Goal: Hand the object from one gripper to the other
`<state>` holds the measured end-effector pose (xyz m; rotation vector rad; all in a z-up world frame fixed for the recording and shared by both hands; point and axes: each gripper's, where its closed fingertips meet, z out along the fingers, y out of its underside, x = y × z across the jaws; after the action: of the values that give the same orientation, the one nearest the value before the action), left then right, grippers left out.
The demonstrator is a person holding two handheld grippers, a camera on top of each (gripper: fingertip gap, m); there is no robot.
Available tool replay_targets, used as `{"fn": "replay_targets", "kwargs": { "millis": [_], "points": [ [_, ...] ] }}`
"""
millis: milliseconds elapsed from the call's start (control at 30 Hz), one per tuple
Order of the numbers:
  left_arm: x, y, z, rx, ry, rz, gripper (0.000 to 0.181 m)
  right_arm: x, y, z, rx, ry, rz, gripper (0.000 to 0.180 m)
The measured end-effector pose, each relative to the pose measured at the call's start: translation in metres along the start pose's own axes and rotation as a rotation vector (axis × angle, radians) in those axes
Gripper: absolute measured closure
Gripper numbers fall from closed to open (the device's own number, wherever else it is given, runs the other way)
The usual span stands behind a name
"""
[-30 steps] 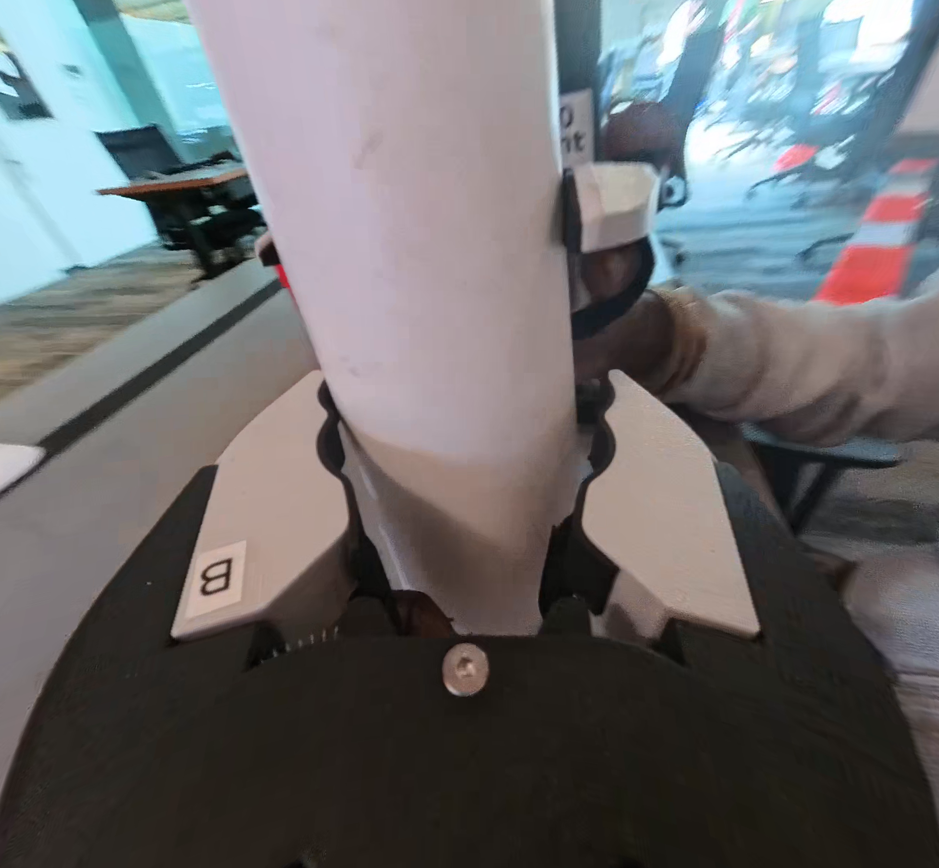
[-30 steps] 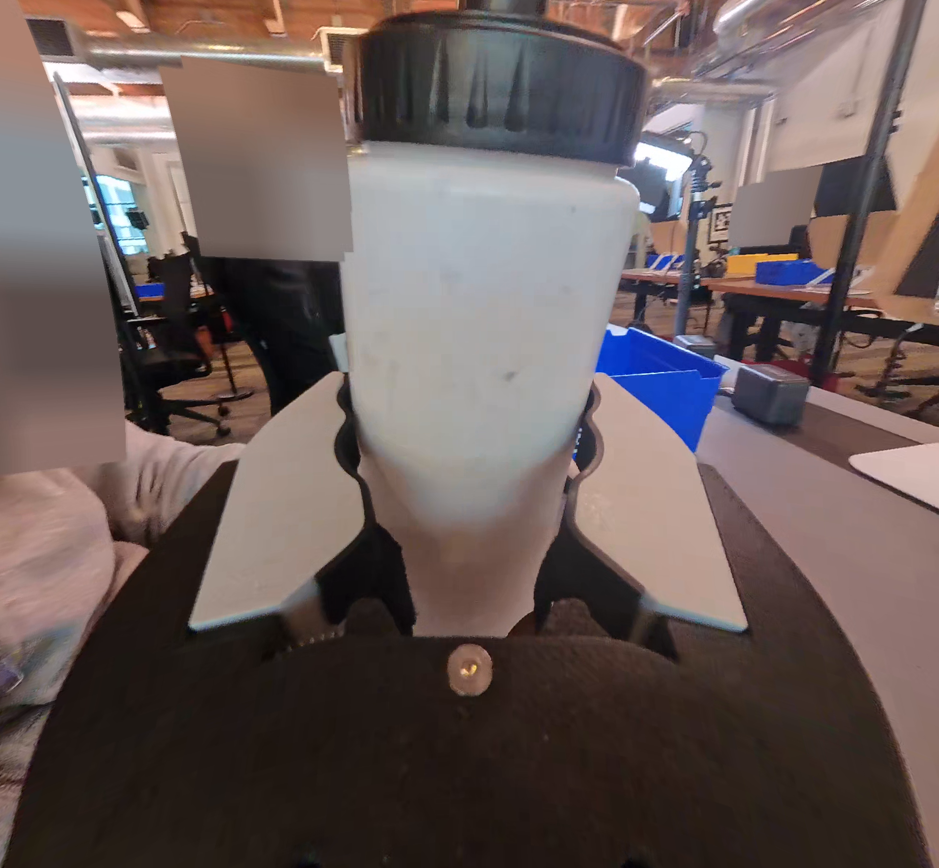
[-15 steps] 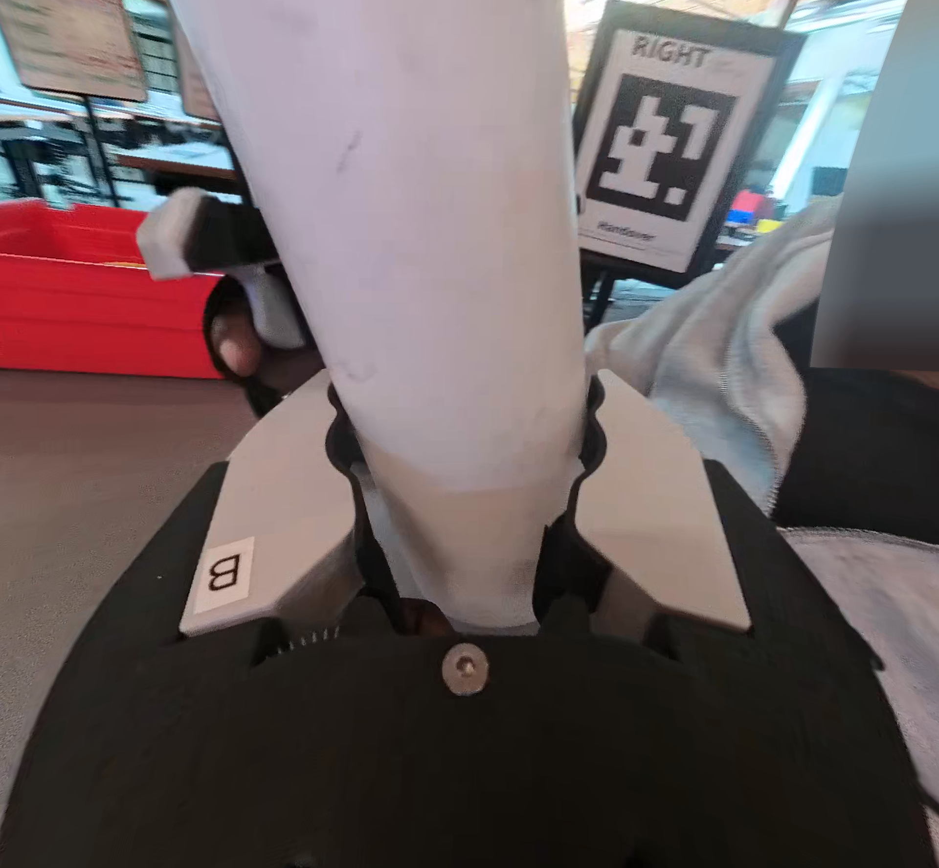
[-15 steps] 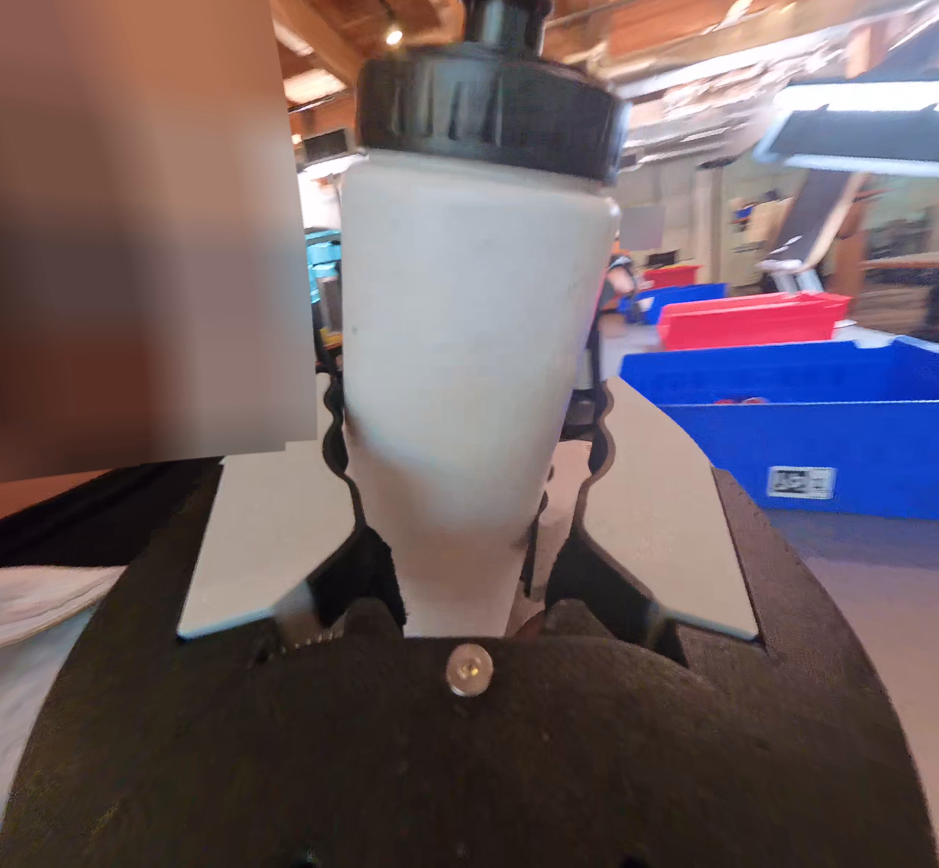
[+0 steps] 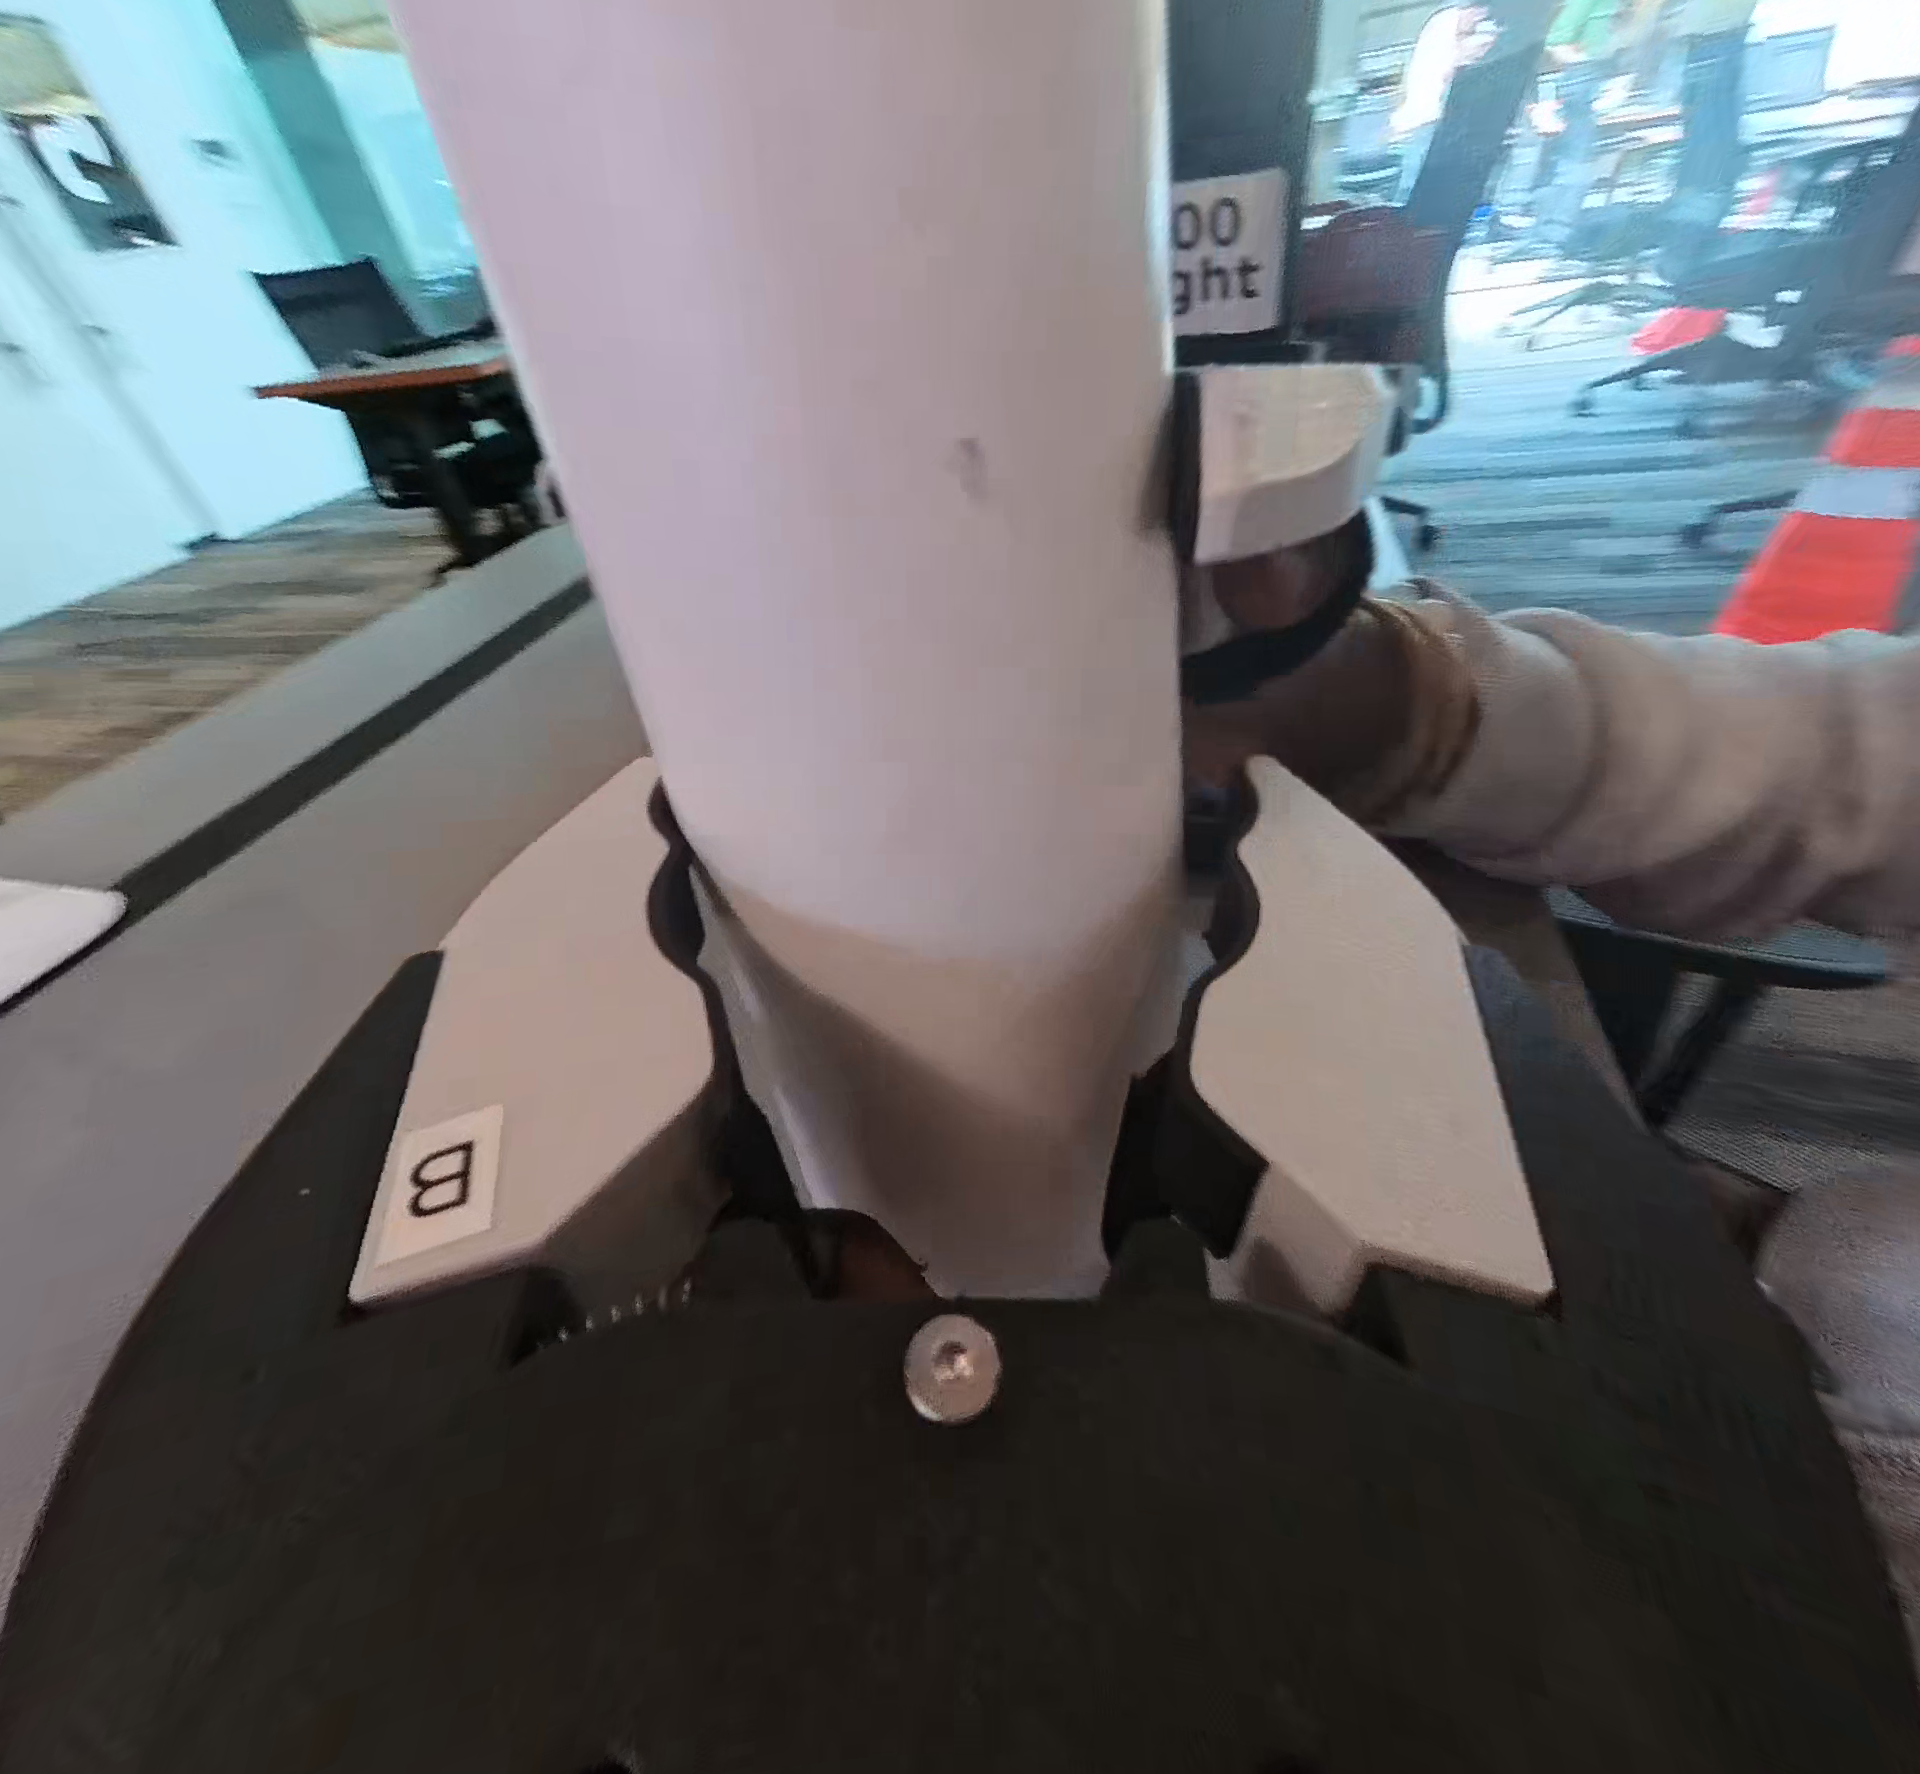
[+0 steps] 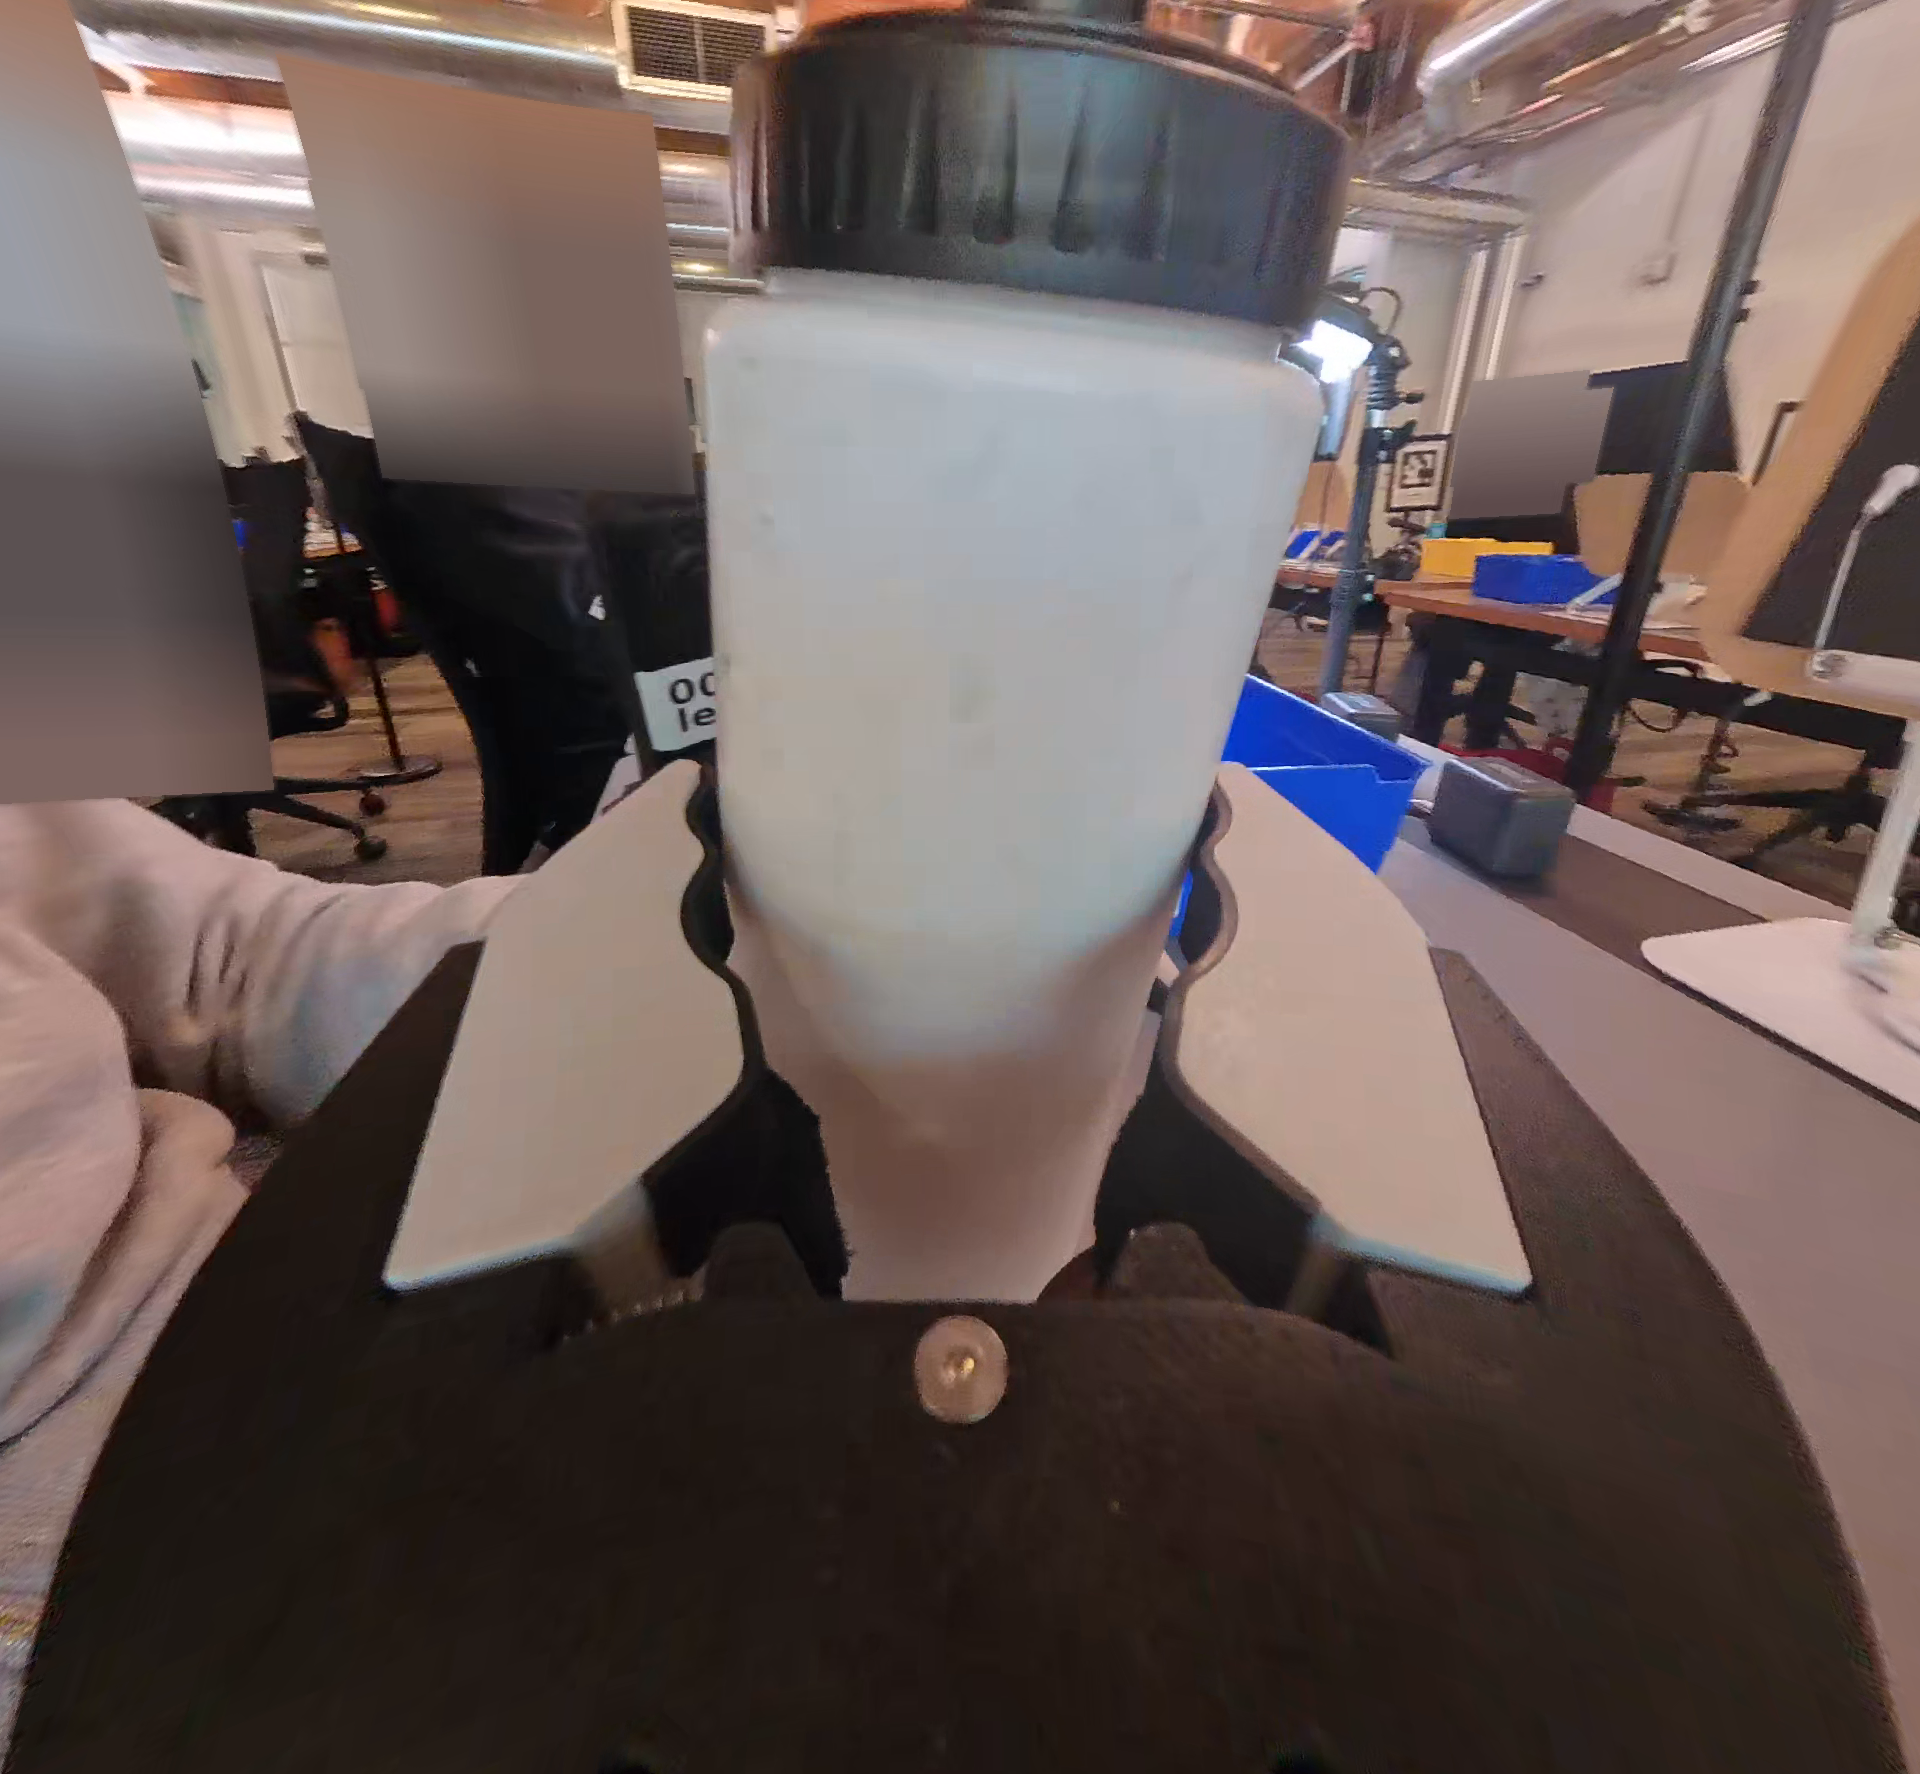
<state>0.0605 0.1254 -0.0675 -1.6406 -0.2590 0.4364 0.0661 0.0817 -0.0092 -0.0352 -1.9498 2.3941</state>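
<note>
white plastic squeeze bottle (image 6: 987,644) with black ribbed cap (image 6: 1039,155) | pinched by left gripper (image 5: 940,903) jaws | also by right gripper (image 6: 961,893) jaws

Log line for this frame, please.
phase: mid-handover | white bottle: off the table | left gripper: shut on bottle | right gripper: shut on bottle | black cap: on

A broad matte-black gripper body (image 5: 956,1516) with a silver screw (image 5: 952,1366) at lower centre, pale grey angular fingers (image 5: 551,1080) with a white sticker (image 5: 442,1187), and a light-grey knit sleeve (image 5: 1662,737) at right are seen.
</note>
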Motion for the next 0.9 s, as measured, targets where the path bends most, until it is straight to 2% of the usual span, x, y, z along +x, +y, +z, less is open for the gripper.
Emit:
{"fn": "replay_targets", "kwargs": {
  "millis": [33, 200, 267, 400, 467, 533, 667, 767, 900],
  "points": [
    [-0.004, 0.000, -0.001, 0.005, -0.025, 0.004, 0.091, 0.002, 0.001, 0.000, 0.001, 0.012, 0.000, 0.093],
    [0.000, -0.003, -0.004, 0.023, 0.033, -0.042, 0.092, 0.001, -0.001, 0.001, 0.018, 0.011, 0.004, 0.093],
    [0.013, -0.012, -0.007, 0.080, 0.150, -0.110, 0.092, -0.010, -0.009, -0.001, 0.068, -0.082, 0.032, 0.096],
    [0.041, -0.029, -0.018, 0.171, 0.419, -0.265, 0.093, -0.028, -0.023, -0.009, 0.137, -0.299, 0.202, 0.082],
    [0.051, -0.032, -0.023, 0.179, 0.520, -0.316, 0.093, -0.038, -0.020, -0.009, 0.104, -0.387, 0.256, 0.082],
    [0.059, -0.030, -0.024, 0.156, 0.576, -0.337, 0.092, -0.047, -0.010, -0.007, 0.033, -0.431, 0.257, 0.094],
    [0.056, -0.030, -0.021, 0.163, 0.538, -0.316, 0.092, -0.050, -0.005, -0.006, -0.012, -0.422, 0.188, 0.095],
    [0.028, -0.030, -0.015, 0.195, 0.343, -0.298, 0.091, -0.034, -0.003, -0.003, -0.016, -0.259, 0.050, 0.096],
    [0.004, -0.023, -0.012, 0.159, 0.106, -0.140, 0.090, -0.011, 0.002, 0.001, -0.030, -0.069, -0.023, 0.096]
  ]
}}
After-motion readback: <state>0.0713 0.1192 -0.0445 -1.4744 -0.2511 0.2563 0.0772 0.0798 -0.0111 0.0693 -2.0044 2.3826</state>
